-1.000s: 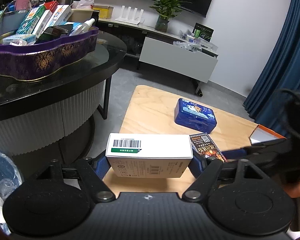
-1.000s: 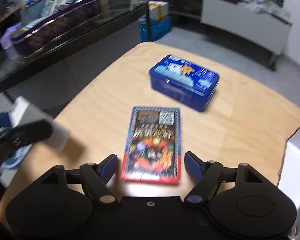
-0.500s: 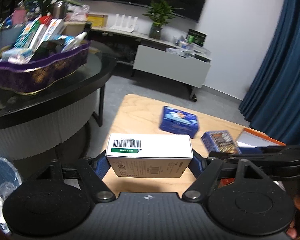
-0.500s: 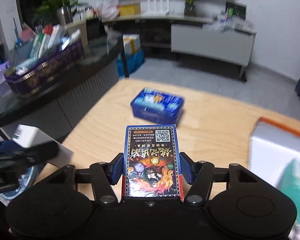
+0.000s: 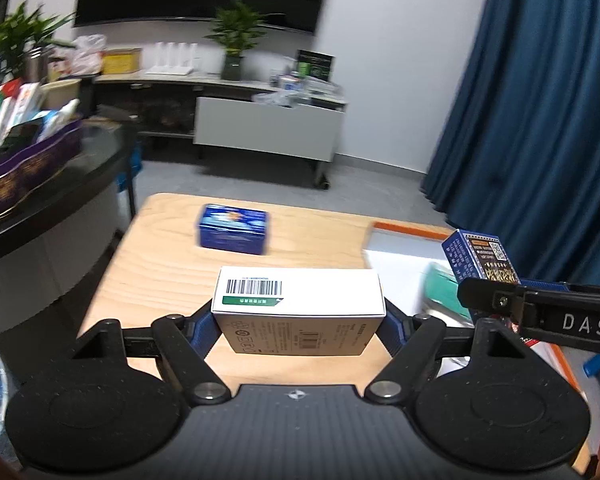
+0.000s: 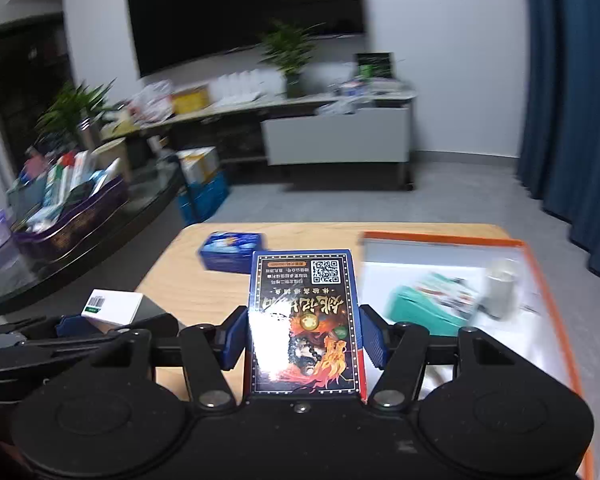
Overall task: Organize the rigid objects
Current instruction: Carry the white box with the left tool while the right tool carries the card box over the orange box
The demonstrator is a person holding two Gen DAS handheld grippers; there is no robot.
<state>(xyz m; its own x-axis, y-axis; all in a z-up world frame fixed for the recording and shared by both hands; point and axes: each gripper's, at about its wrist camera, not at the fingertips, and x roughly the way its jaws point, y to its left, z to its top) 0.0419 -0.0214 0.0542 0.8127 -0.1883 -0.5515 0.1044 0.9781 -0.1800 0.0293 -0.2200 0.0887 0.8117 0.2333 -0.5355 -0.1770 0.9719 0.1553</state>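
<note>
While left jaws clamp the white box (image 5: 298,300), right jaws hold the card box (image 6: 305,320) (print glare-washed).

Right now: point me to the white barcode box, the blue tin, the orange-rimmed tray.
white barcode box (image 5: 300,292), left wrist view, top face.
blue tin (image 5: 233,229), left wrist view, front wall.
orange-rimmed tray (image 6: 440,239), right wrist view, far rim.

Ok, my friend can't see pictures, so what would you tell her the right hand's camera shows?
The right gripper is clamped on a dark blue box with a fiery picture, held above a wooden table. Behind it sits a blue tin, and to the right is an orange-edged white tray holding a teal box.
</note>
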